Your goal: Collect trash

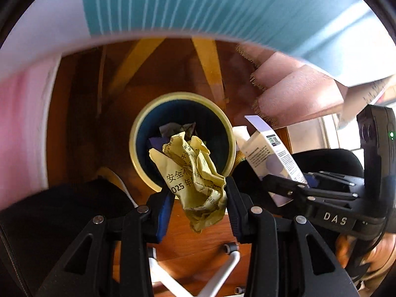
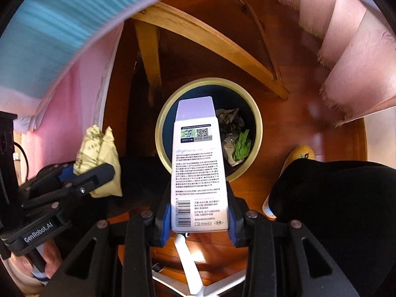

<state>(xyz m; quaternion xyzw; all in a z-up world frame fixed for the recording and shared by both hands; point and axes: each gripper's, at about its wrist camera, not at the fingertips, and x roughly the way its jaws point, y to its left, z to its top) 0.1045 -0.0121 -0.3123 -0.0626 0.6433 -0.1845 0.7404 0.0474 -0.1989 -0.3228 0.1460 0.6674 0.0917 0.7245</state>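
We see left gripper [image 1: 198,198] jaws clamping crumpled paper [image 1: 195,173]; right gripper [image 2: 199,216] jaws clamping box [image 2: 198,163], long axis pointing at bin [image 2: 257,133] below.

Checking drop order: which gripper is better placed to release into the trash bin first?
Probably left: the left gripper holds the crumpled yellow paper over the bin; the right gripper's white carton also overlaps it.

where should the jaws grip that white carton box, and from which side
Grip the white carton box near its barcode end, across the narrow flat sides, coming from that end along its length. The right gripper already holds it this way: the long, flat-sided shape gives the pads parallel faces, and the free flap end points toward the trash bin.
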